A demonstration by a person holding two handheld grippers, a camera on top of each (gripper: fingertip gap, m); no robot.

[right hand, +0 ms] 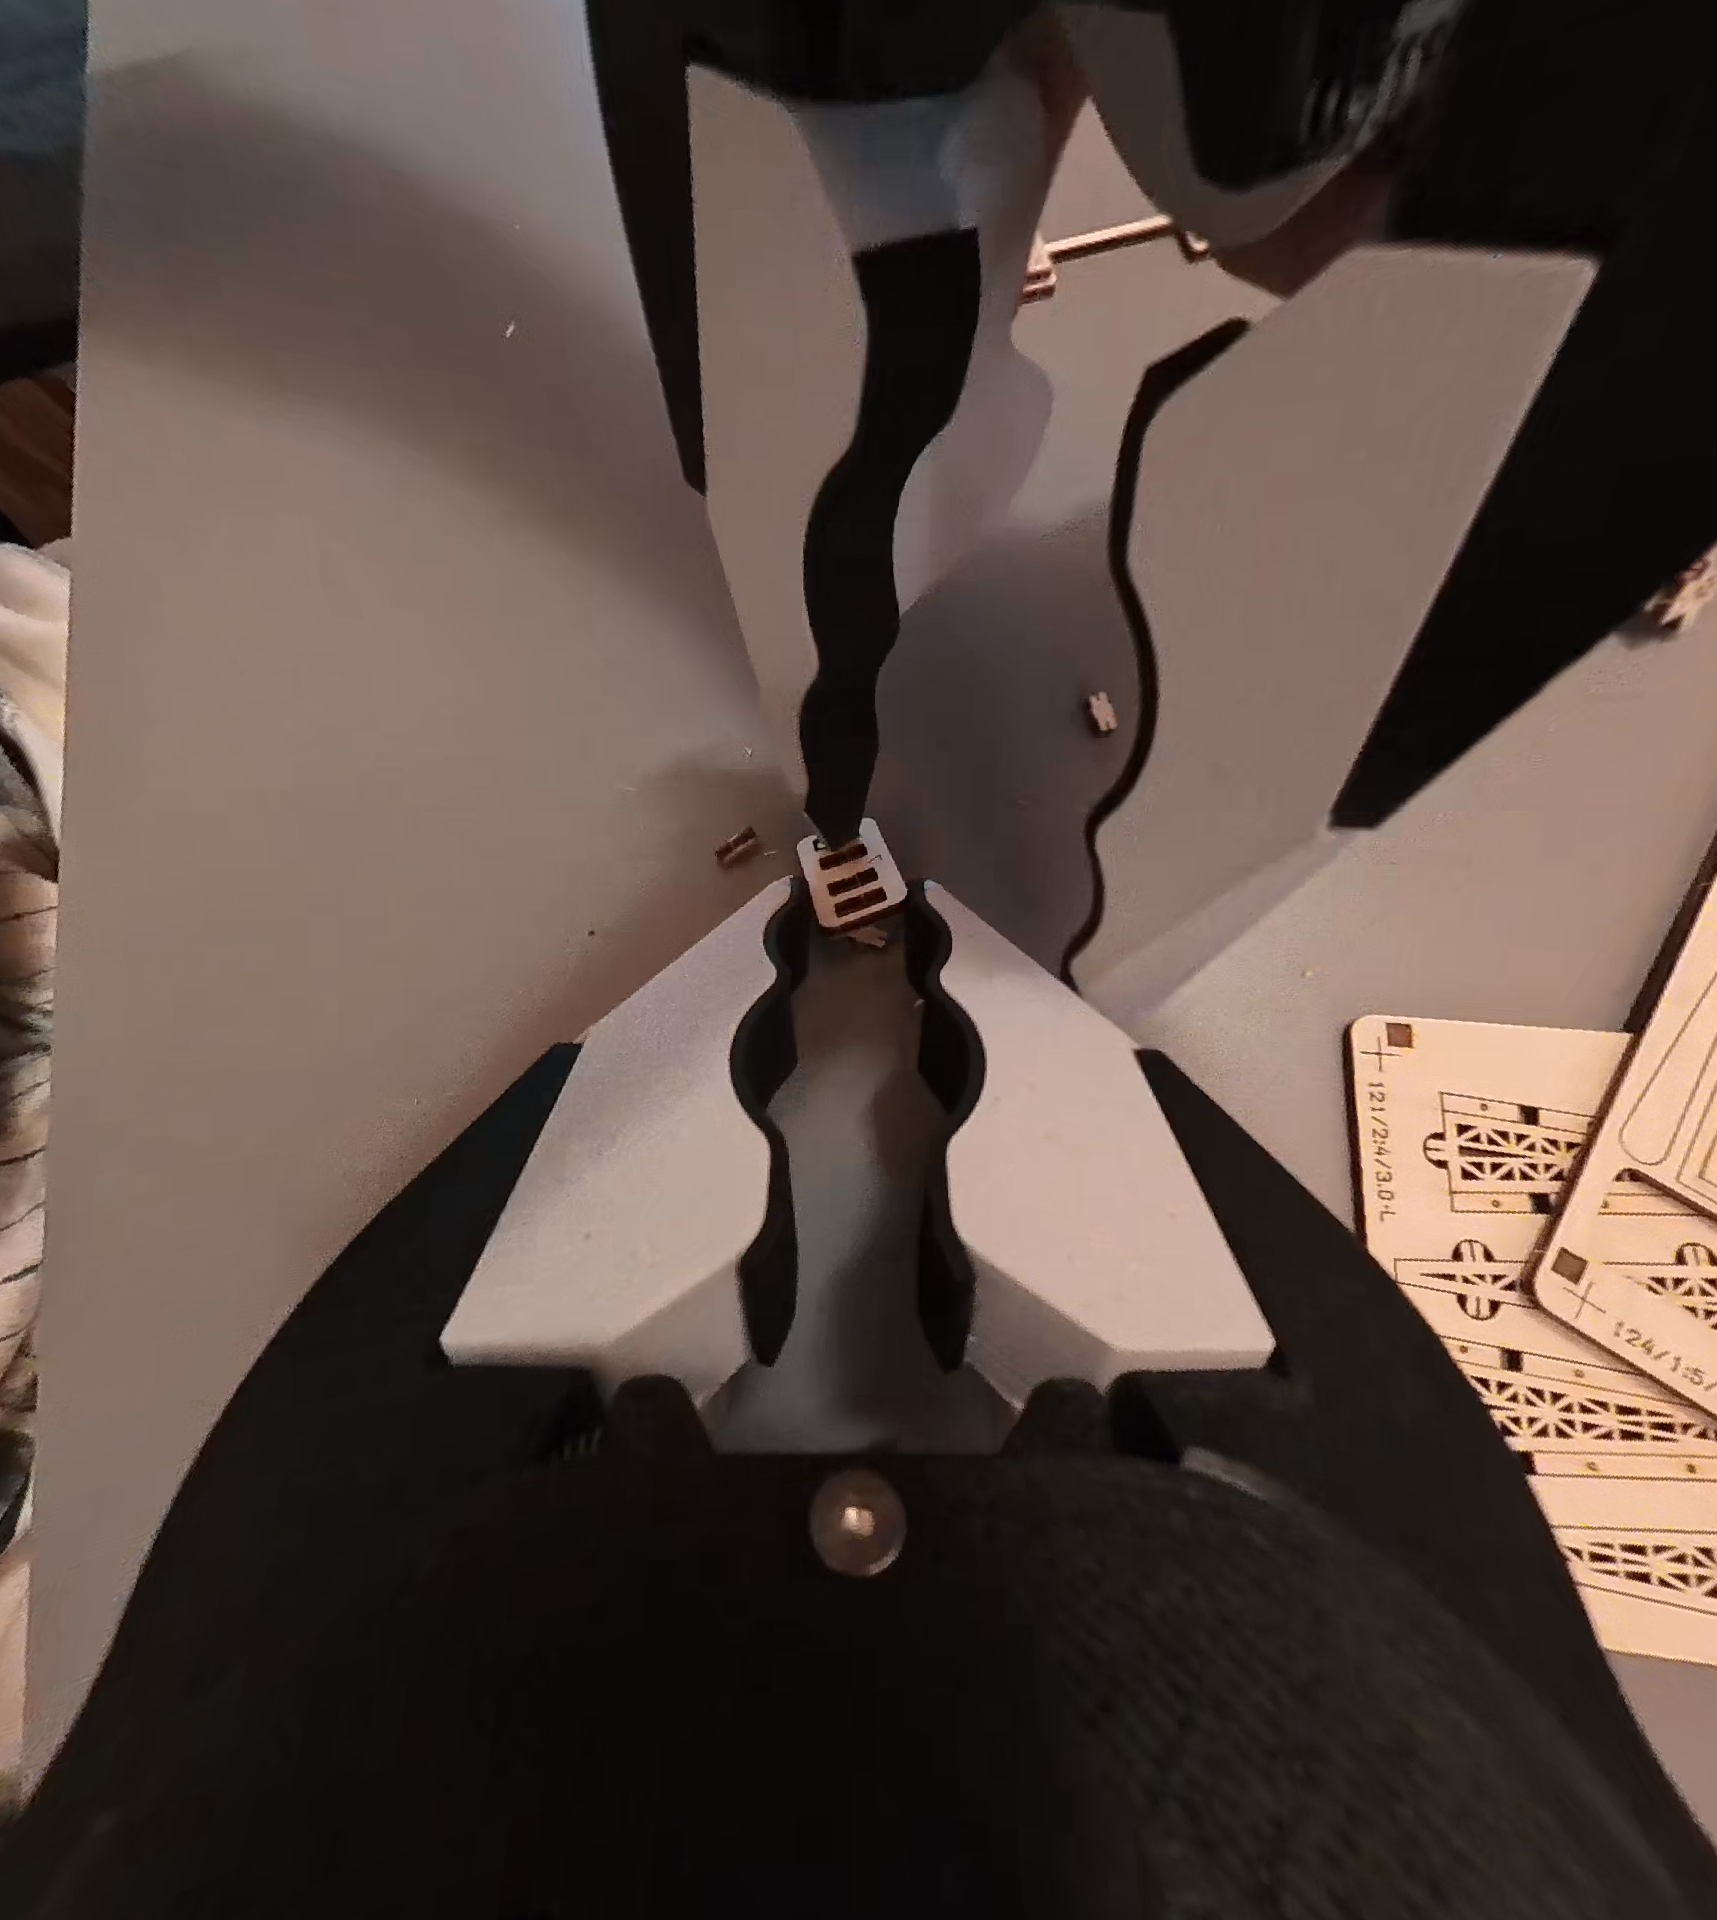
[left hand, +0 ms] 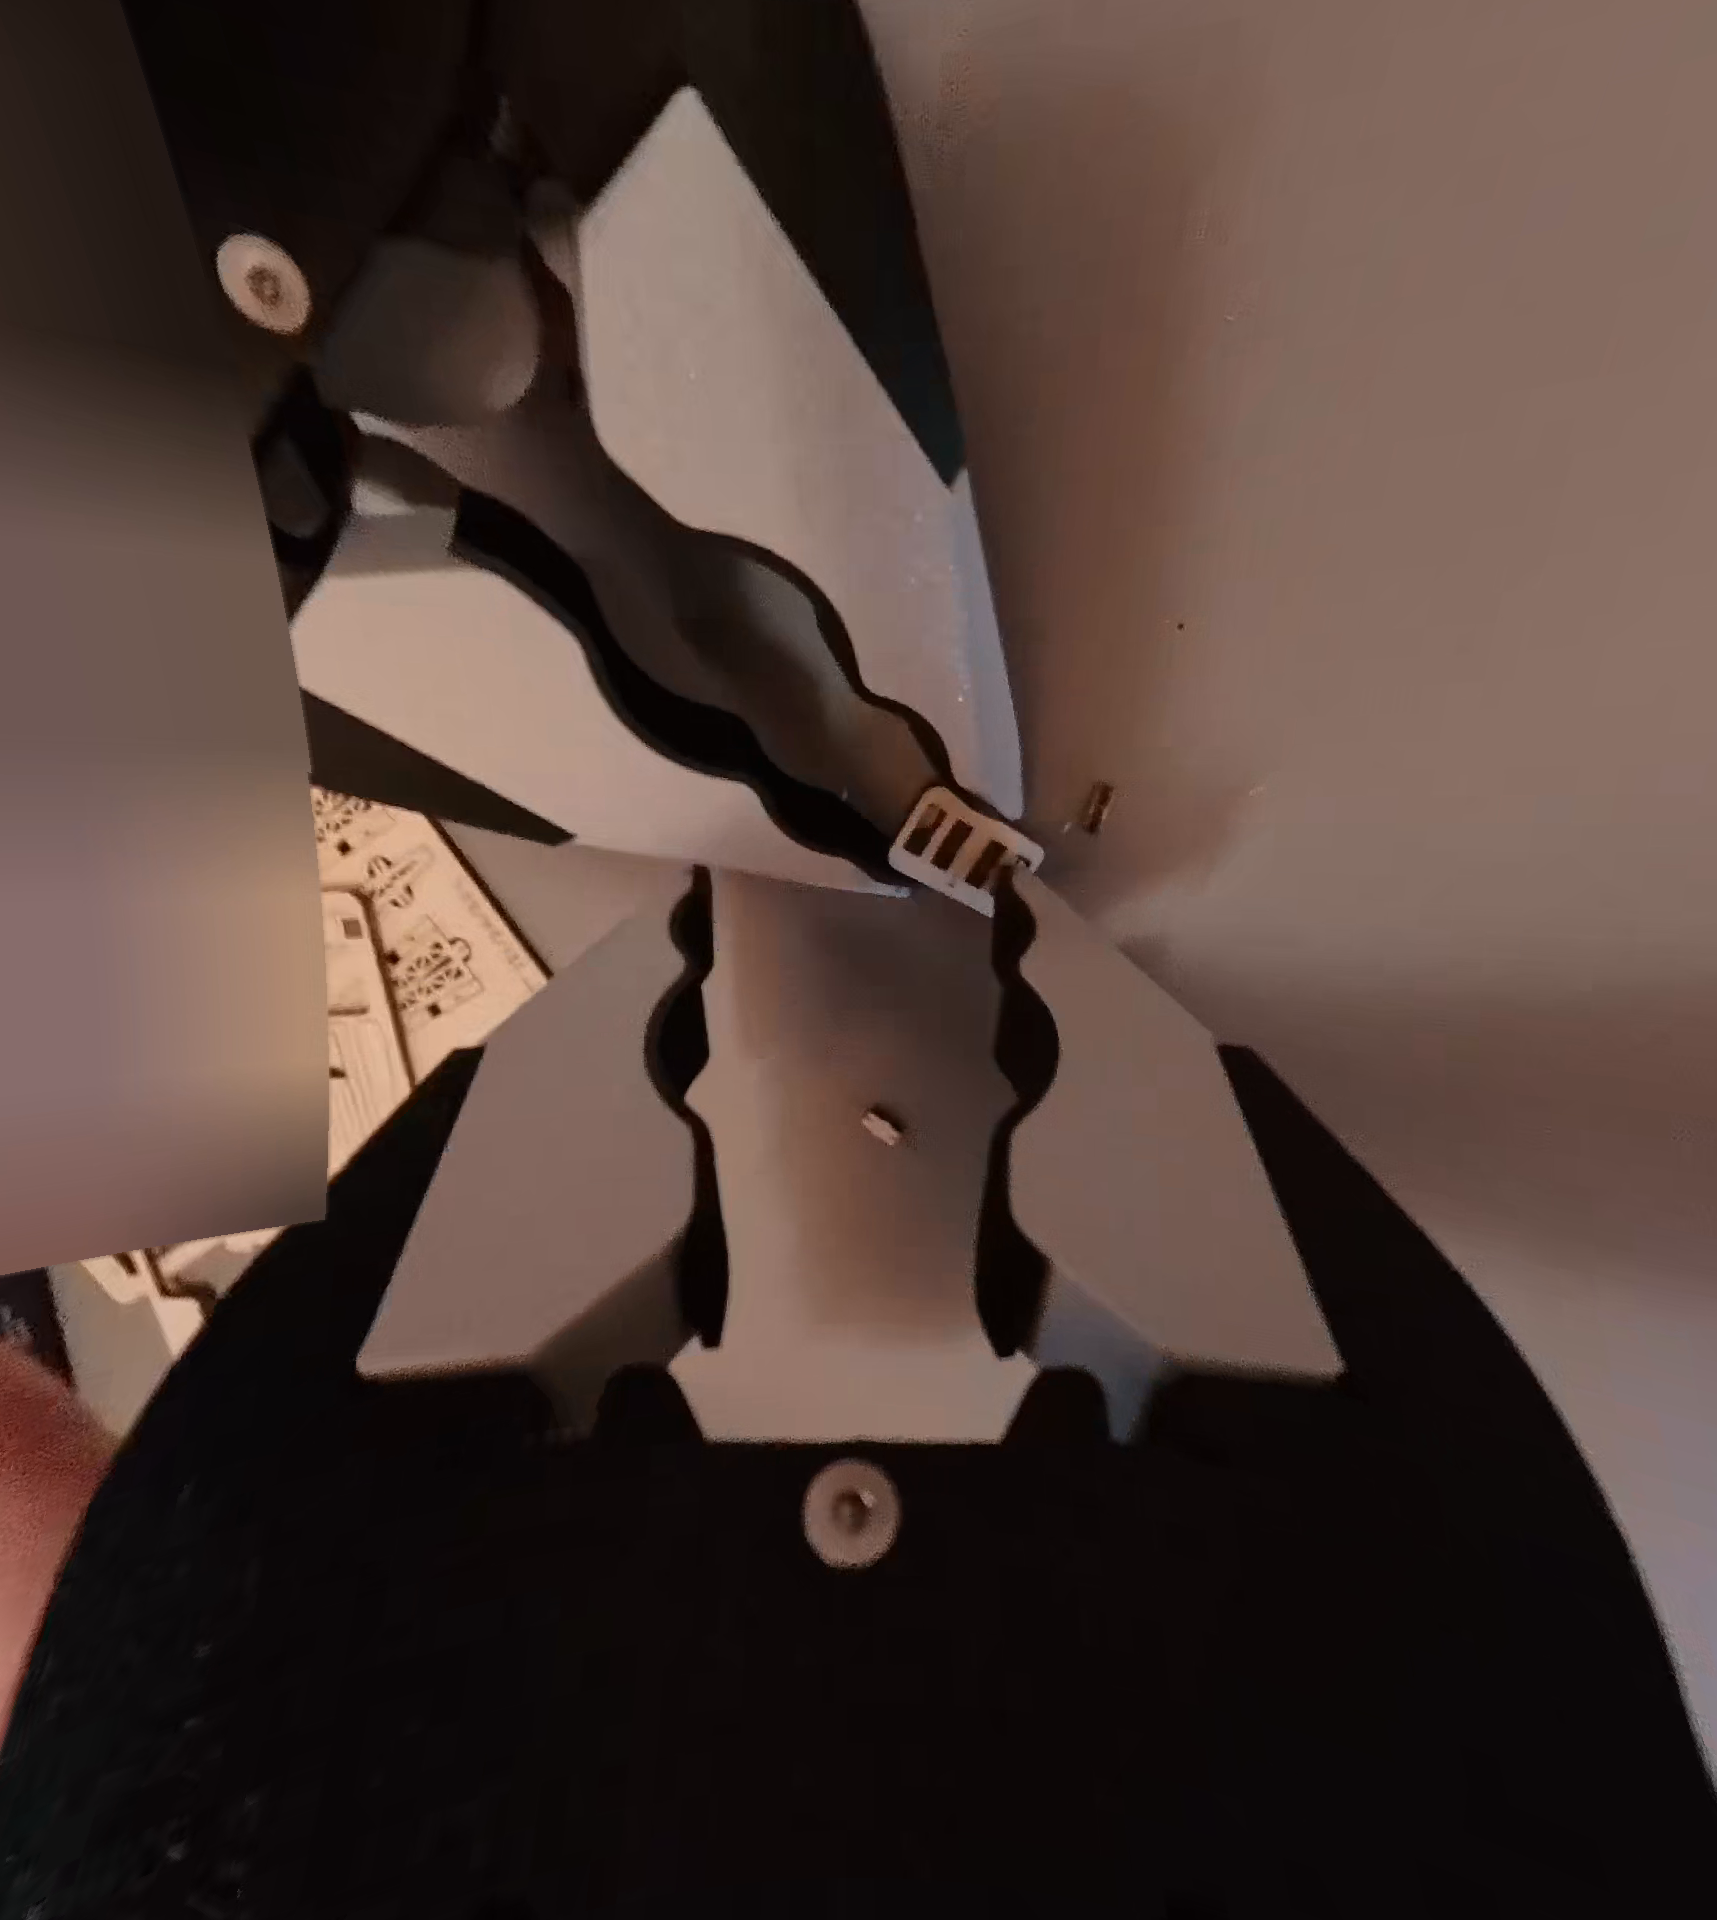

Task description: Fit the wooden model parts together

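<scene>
Sheets (right hand: 1602, 1340) lie right of tongs (right hand: 859, 914) holding slotted piece (right hand: 852, 873).

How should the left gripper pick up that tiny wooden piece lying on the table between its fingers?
From straight above, pinching the tiny wooden piece across its narrow width. It lies flat on the table, so only its edges are grippable; the open left gripper hangs over it.

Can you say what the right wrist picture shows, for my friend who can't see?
The right gripper pinches a small slotted wooden piece at its tips over a grey table. The open left gripper points in from the top, one finger's tip by the piece. Cut wooden sheets lie at right.
</scene>
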